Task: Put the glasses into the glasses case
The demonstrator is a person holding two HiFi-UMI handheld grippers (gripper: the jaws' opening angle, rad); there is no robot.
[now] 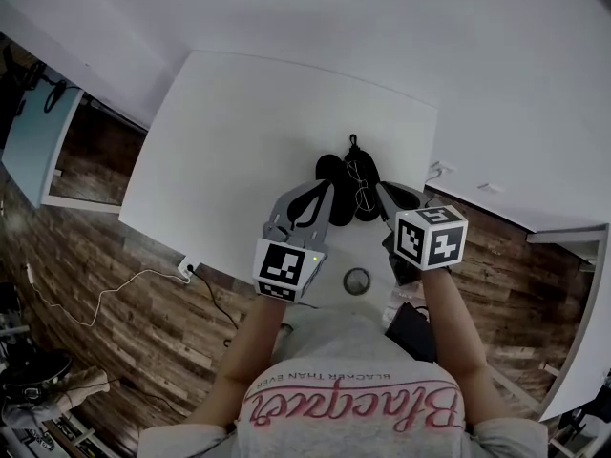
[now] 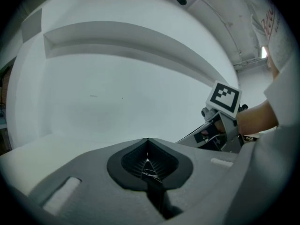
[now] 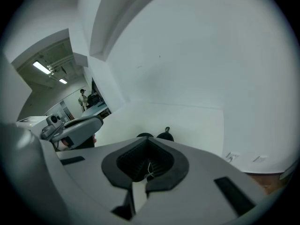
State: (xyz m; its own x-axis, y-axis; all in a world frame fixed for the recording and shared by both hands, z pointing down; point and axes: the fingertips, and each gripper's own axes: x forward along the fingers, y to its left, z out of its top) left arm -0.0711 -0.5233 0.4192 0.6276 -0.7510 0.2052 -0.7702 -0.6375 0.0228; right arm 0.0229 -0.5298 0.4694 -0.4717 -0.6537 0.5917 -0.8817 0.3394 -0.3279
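The thin wire-framed glasses point(image 1: 360, 185) hang over the open black glasses case point(image 1: 334, 174) on the white table point(image 1: 239, 151). My left gripper point(image 1: 326, 195) reaches in from the left and my right gripper point(image 1: 383, 192) from the right, one on each side of the glasses. In the left gripper view the jaws point(image 2: 147, 167) are shut, with a fine wire of the glasses point(image 2: 149, 173) caught between the pads. The right gripper point(image 3: 149, 165) is likewise shut on a thin wire point(image 3: 149, 168). Past its jaws two black parts of the case point(image 3: 165, 136) show on the table.
A small round grey object point(image 1: 356, 281) lies on the table near the person. A white socket with a cable point(image 1: 187, 271) sits at the table's left front edge. The other gripper's marker cube point(image 2: 224, 97) appears at the right of the left gripper view.
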